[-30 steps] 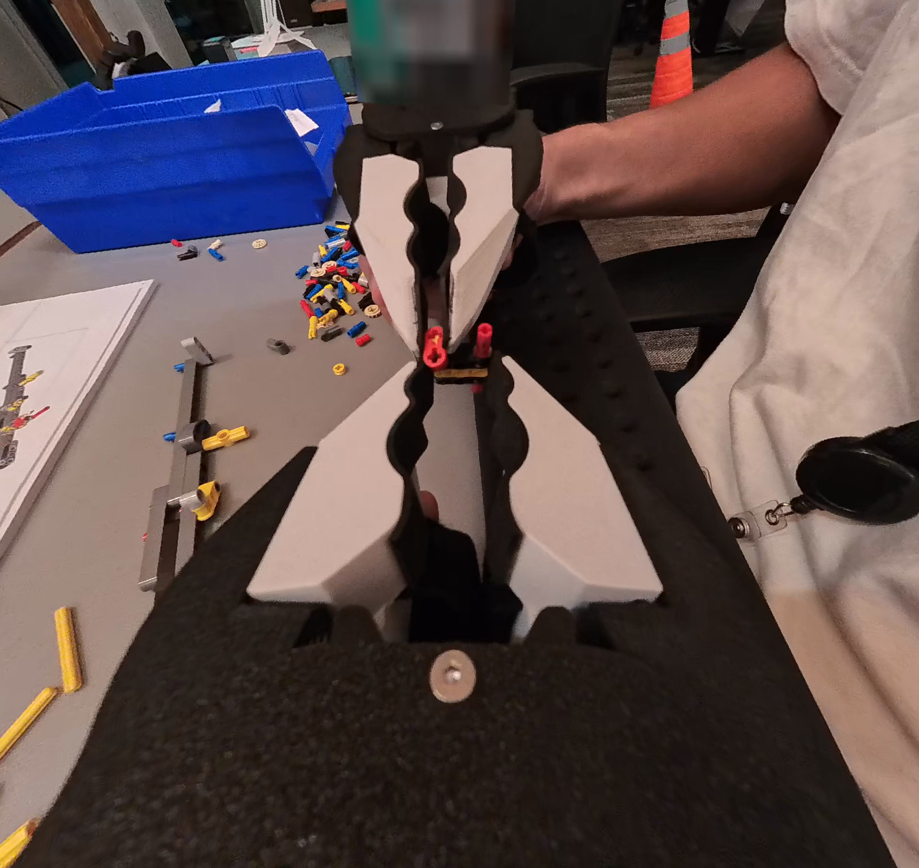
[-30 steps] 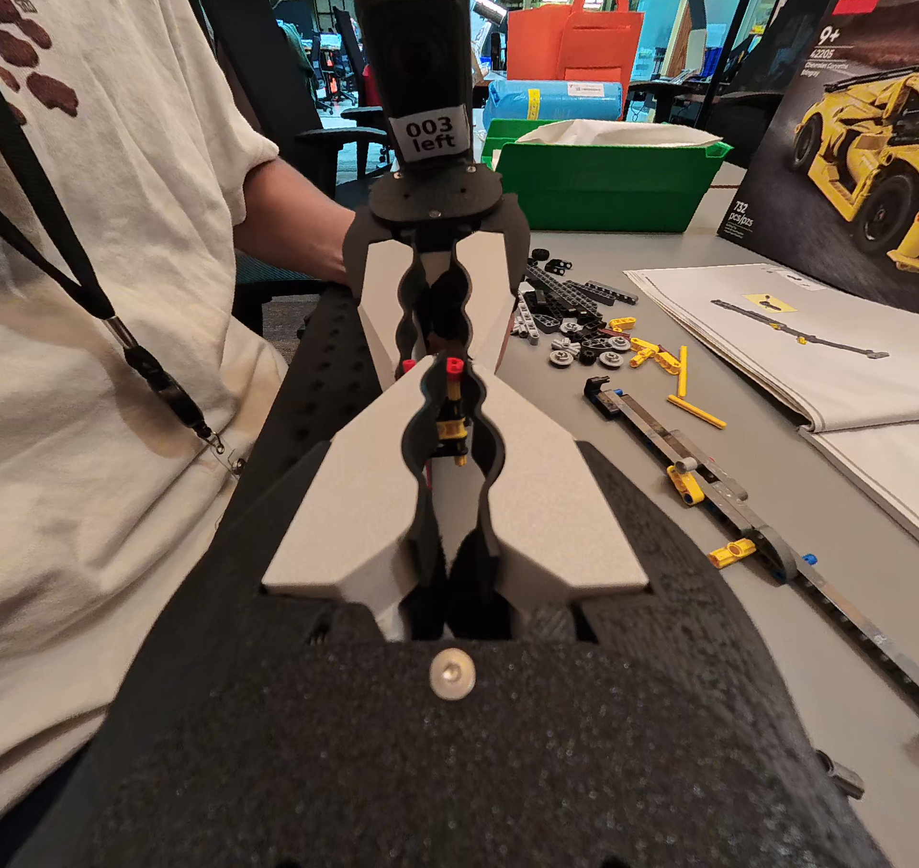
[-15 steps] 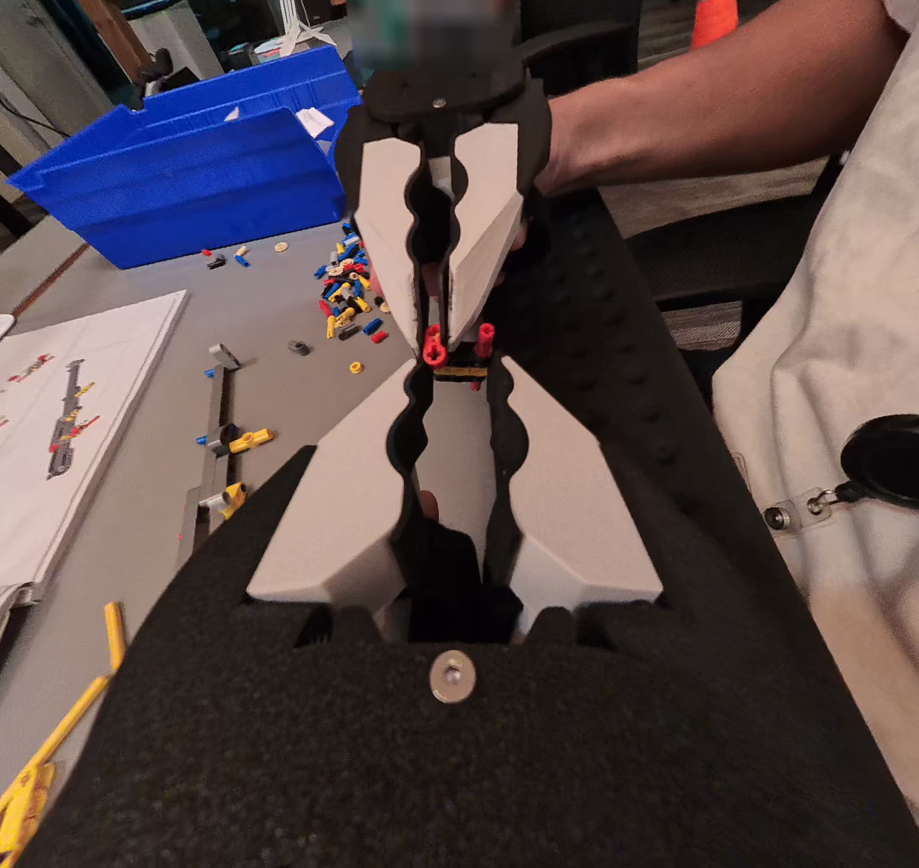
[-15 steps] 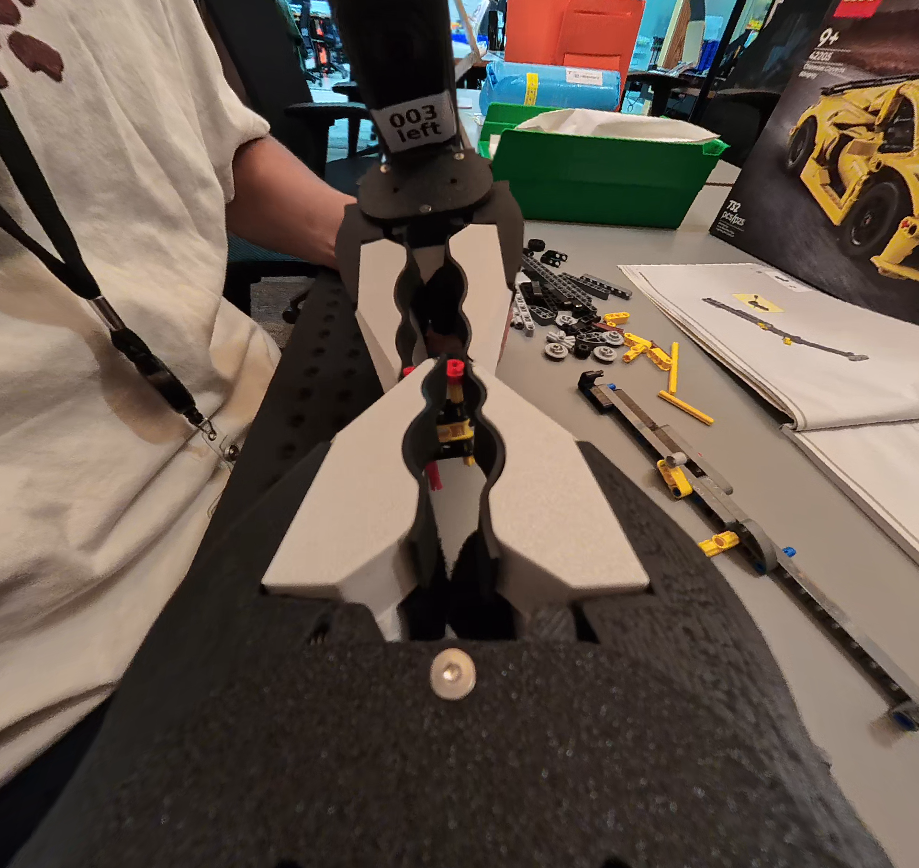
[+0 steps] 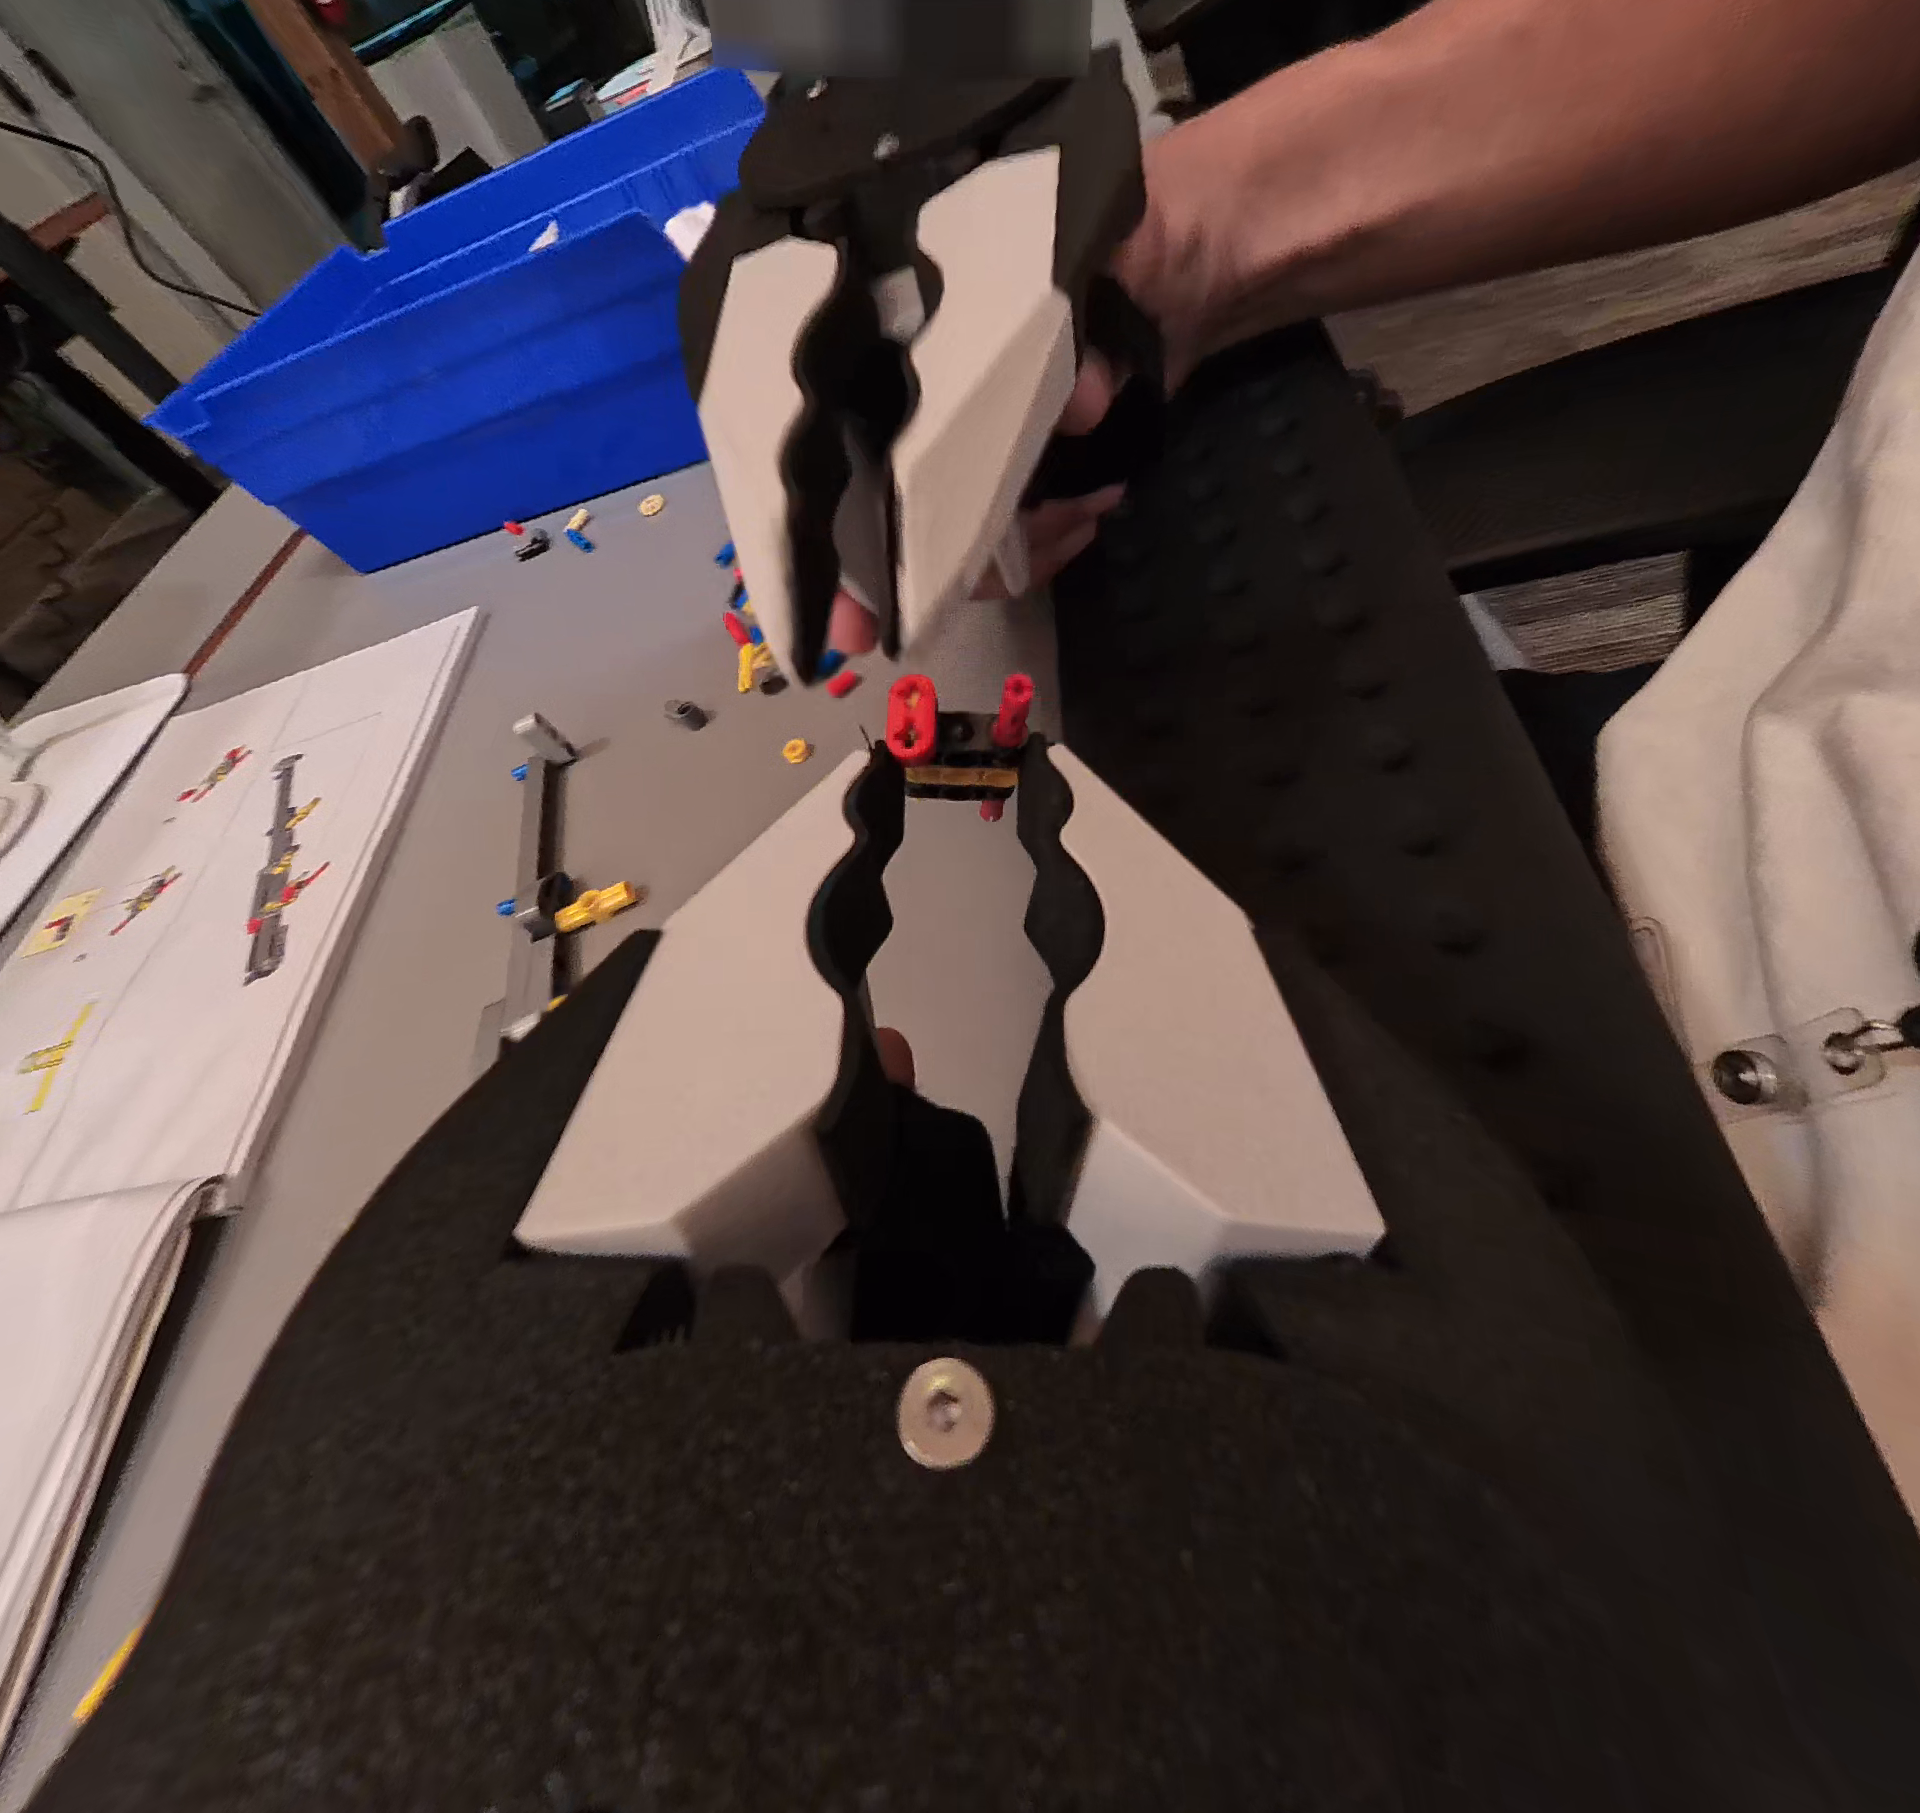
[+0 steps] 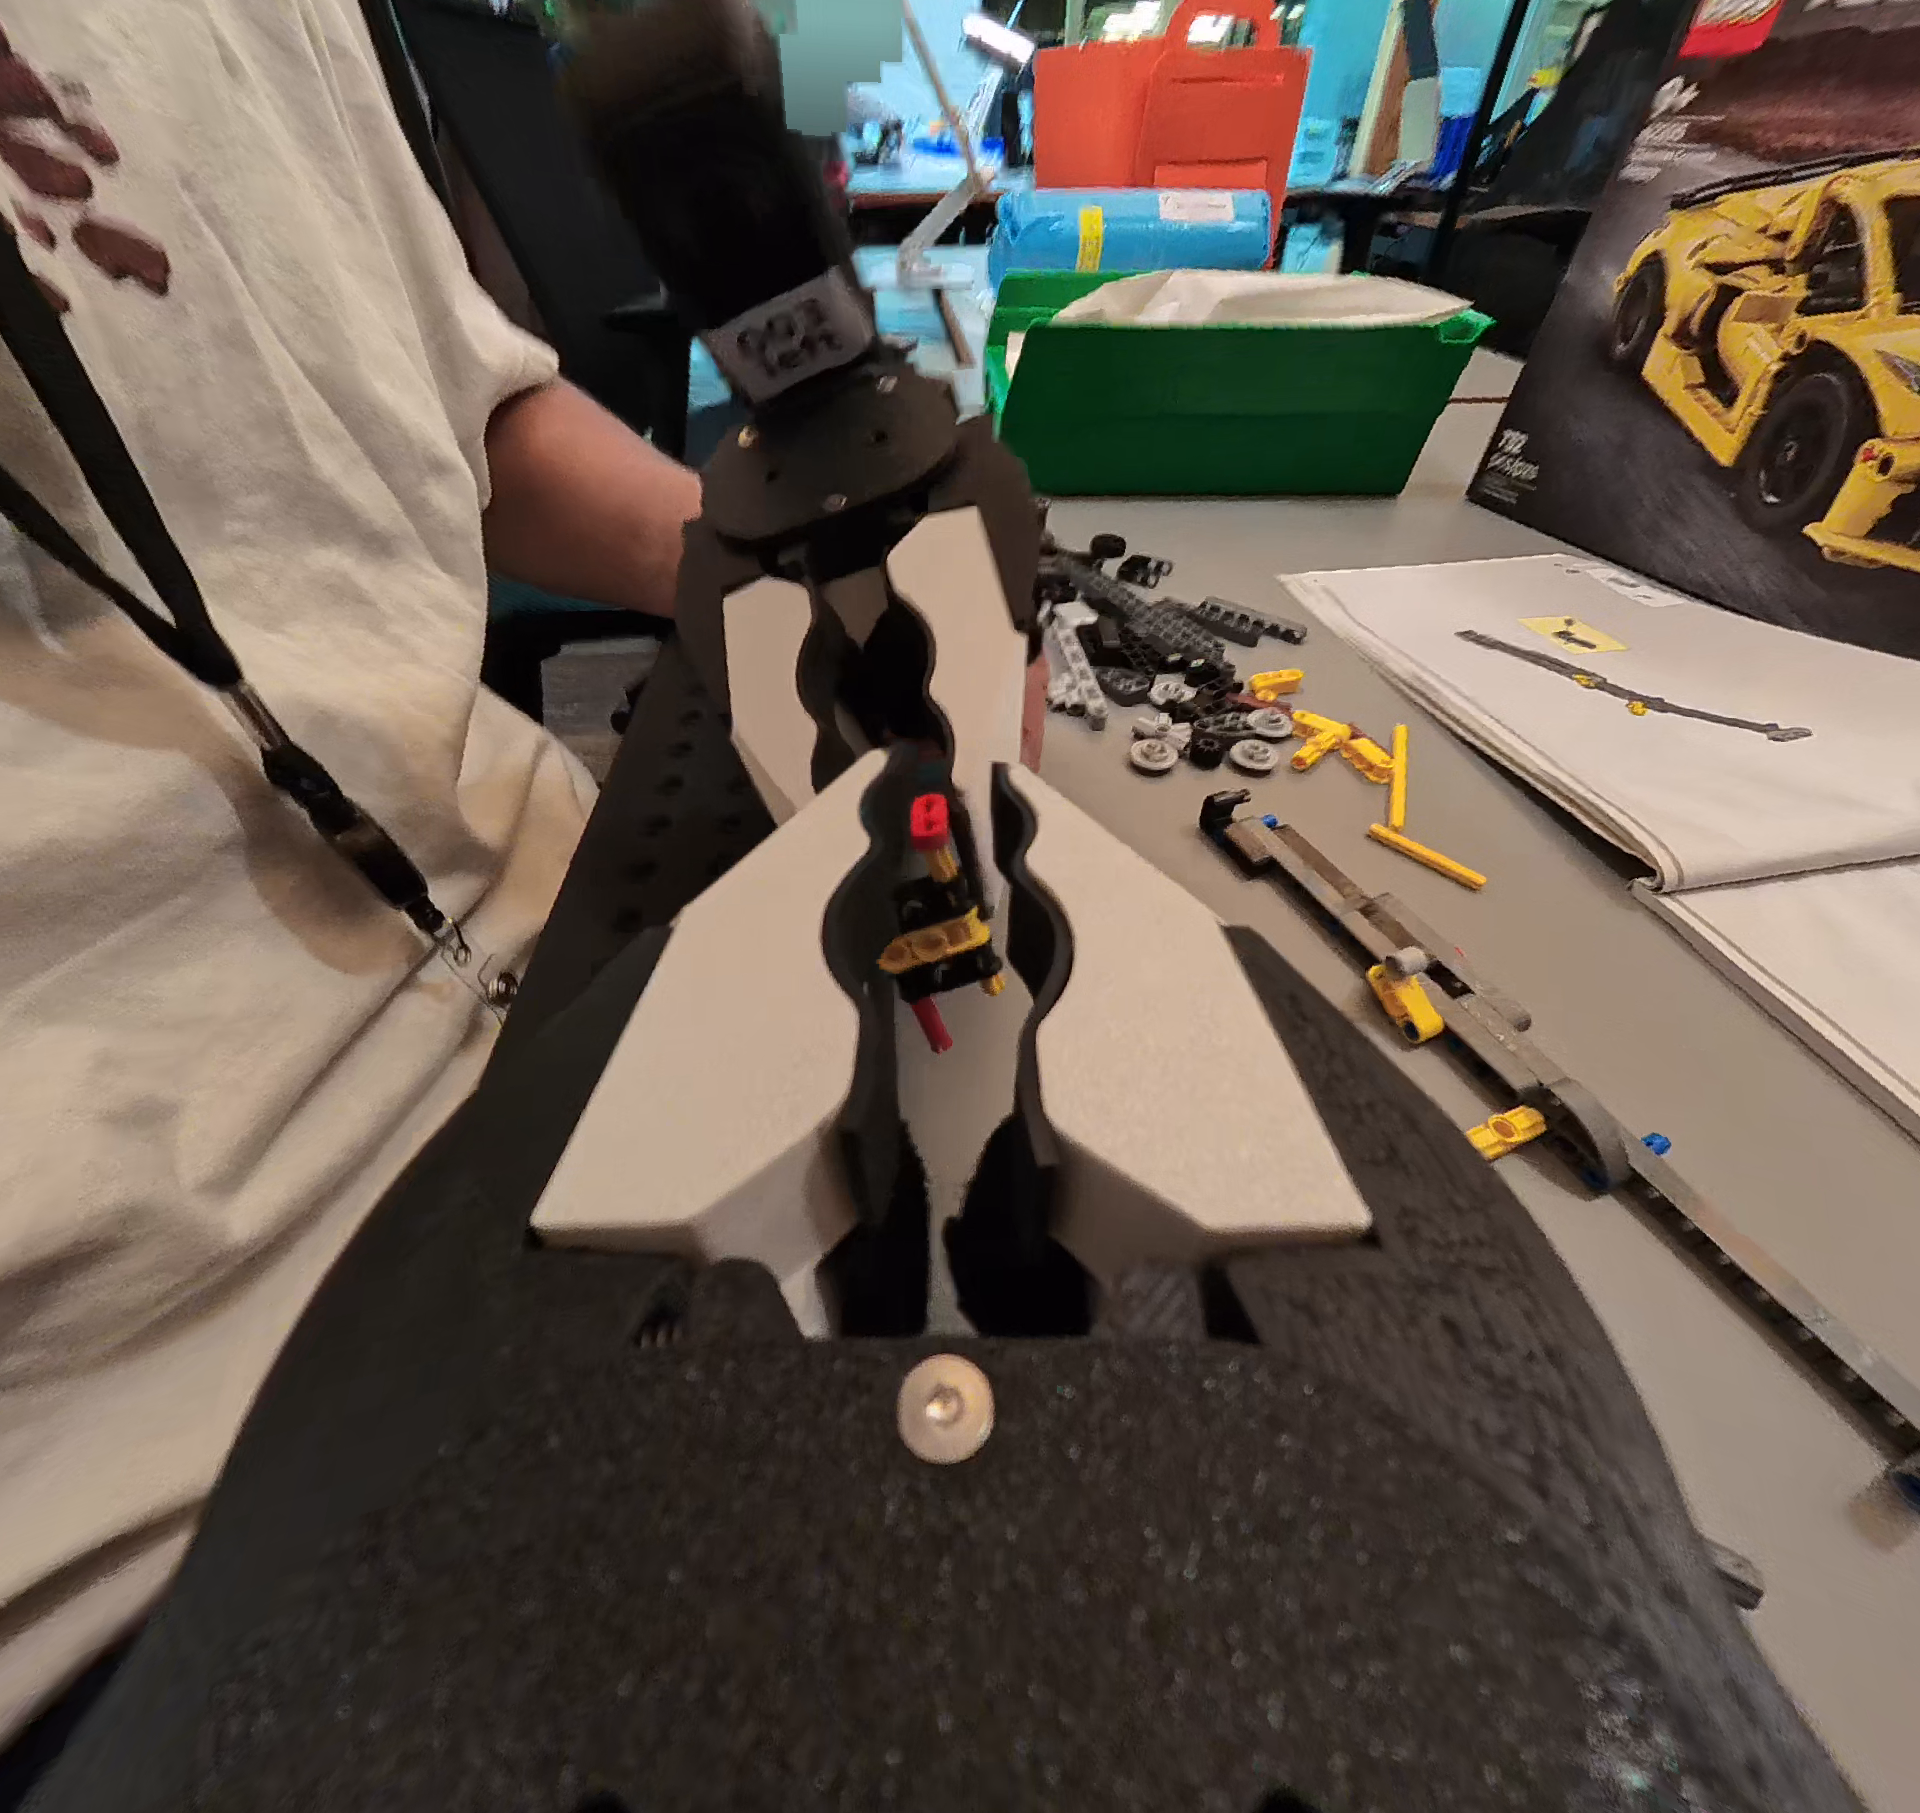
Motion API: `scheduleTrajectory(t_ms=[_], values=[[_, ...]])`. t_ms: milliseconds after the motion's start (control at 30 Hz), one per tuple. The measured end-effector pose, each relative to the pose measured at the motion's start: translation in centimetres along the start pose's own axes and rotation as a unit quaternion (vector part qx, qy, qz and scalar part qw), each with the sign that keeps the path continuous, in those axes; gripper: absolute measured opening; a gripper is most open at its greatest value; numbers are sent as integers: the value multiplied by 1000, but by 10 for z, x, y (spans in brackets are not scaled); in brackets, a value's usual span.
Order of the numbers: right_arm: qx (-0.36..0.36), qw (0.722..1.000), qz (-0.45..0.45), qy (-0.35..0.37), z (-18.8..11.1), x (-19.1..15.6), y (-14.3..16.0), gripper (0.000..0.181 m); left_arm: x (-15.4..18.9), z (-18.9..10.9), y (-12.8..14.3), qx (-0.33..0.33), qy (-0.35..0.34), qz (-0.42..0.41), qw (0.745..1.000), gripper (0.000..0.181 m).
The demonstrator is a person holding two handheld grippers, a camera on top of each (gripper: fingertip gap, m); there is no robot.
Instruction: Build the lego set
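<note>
Behind your table: blue bin (image 5: 457, 350), green bin (image 6: 1226, 402), orange bag (image 6: 1169, 96), blue roll (image 6: 1132, 231).

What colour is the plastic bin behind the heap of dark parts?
Green, shown best in the right wrist view.

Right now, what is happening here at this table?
A person is building a Lego set with two handheld grippers. The left gripper pinches a small black, yellow and red sub-assembly at its fingertips. The right gripper hovers above it, jaws apart and empty. A long grey beam assembly lies on the table beside the open instruction booklet.
</note>
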State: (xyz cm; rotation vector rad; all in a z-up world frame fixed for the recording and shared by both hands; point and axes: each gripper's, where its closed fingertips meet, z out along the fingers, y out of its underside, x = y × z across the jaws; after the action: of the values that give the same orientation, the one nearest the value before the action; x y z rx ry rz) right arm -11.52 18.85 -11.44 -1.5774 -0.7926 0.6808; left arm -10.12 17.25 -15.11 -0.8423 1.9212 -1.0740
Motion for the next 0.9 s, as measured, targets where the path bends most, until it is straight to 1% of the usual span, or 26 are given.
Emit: scheduleTrajectory(t_ms=[67,100,133,167,200,233,267,333,367,433,467,633,900], values=[[19,998,49,29,-7,12,-11,15,-10,0,4,-17,-40,23,999,21],[16,993,99,56,-9,25,-12,22,-13,-1,6,-27,-61,44,997,21],[6,987,156,48,-9,28,-10,42,-16,-1,7,-35,-82,70,994,21],[-6,975,220,20,-5,24,-6,65,-19,-1,7,-42,-103,96,989,21],[-41,959,282,13,0,23,7,72,-21,-1,6,-46,-119,118,985,21],[-76,949,304,-8,5,17,18,81,-23,-2,6,-50,-134,135,981,21],[-81,944,320,-27,9,9,21,83,-25,-3,5,-52,-147,146,977,21],[-88,933,347,-48,16,2,26,78,-27,-6,2,-47,-157,154,975,21],[-68,931,354,-57,17,2,20,74,-26,-7,0,-43,-158,158,974,21],[-48,929,362,-66,18,2,13,67,-25,-8,-2,-39,-165,176,970,21],[-52,928,363,-68,18,2,15,61,-23,-9,-3,-38,-167,183,968,21],[-42,929,362,-67,17,3,13,46,-22,-11,-9,-26,-176,201,963,21],[-35,933,353,-69,16,2,12,46,-22,-11,-12,-23,-184,210,960,21]])
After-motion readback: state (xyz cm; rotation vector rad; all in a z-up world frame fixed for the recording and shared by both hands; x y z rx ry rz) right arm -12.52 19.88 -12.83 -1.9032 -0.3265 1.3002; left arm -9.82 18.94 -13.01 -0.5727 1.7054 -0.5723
